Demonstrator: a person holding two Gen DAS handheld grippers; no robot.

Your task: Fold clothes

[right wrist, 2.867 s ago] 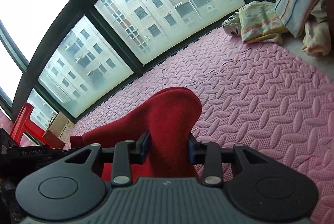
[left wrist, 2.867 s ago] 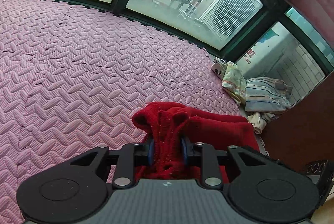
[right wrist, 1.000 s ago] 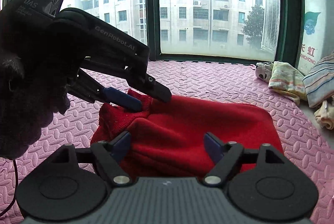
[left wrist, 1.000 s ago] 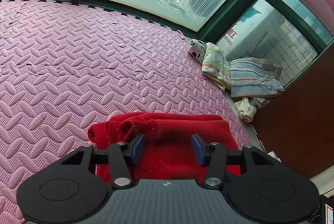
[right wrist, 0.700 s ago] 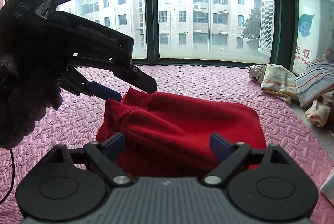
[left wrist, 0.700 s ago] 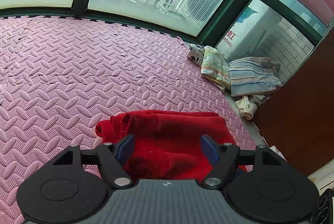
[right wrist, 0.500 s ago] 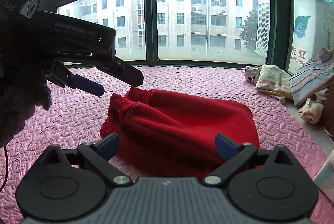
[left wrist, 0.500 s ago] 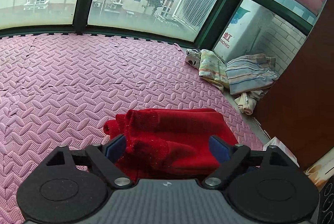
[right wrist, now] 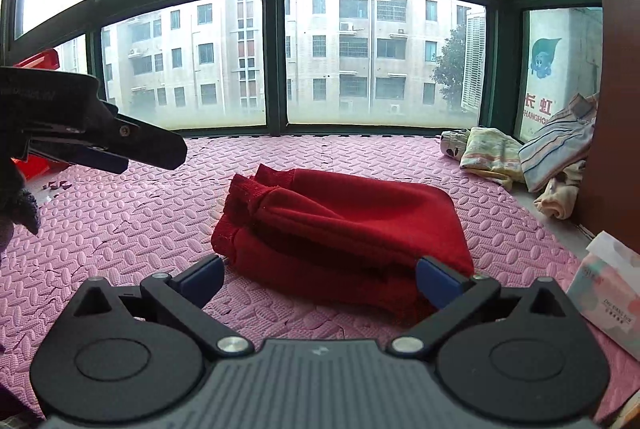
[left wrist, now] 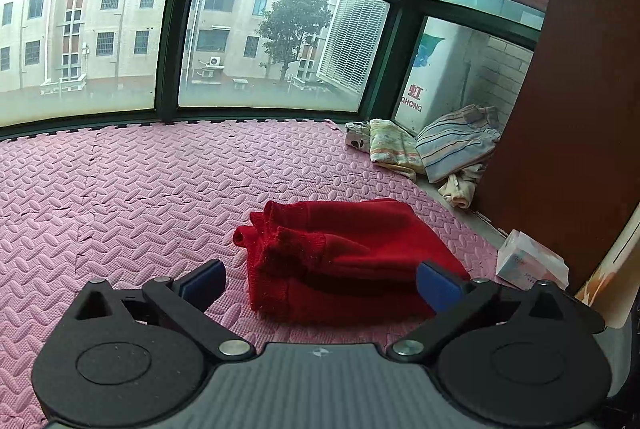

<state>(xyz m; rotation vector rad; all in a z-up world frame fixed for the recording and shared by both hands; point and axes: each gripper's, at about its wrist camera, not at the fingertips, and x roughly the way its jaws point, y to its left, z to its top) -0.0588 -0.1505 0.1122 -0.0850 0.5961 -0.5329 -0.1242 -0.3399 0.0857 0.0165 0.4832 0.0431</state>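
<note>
We see the pink foam floor mat (left wrist: 120, 189) running from just under both cameras out to the dark-framed window wall (right wrist: 276, 61), with pale apartment blocks beyond the glass. The red sweater (right wrist: 340, 229) lies folded on the mat just ahead of both tongs, its ribbed cuffs bunched at the left end; in the left wrist view it (left wrist: 344, 253) sits a little right of centre. At the right edge a tissue pack (right wrist: 604, 285) rests by a brown wooden panel, partly cut off by the frame. Farther back in the right corner lies a pile of striped and patterned clothes (right wrist: 532, 157), too crumpled for us to tell the pieces apart. A red object at the far left is mostly hidden.

The left tongs (left wrist: 320, 279) hang above the mat with blue pads spread wide, gripping nothing. The right tongs (right wrist: 318, 279) are likewise spread wide and empty, low before the sweater. From the right wrist we see the left tongs (right wrist: 120, 153) at the left, apart from the sweater, held by a dark gloved hand (right wrist: 16, 213) that is partly out of frame.
</note>
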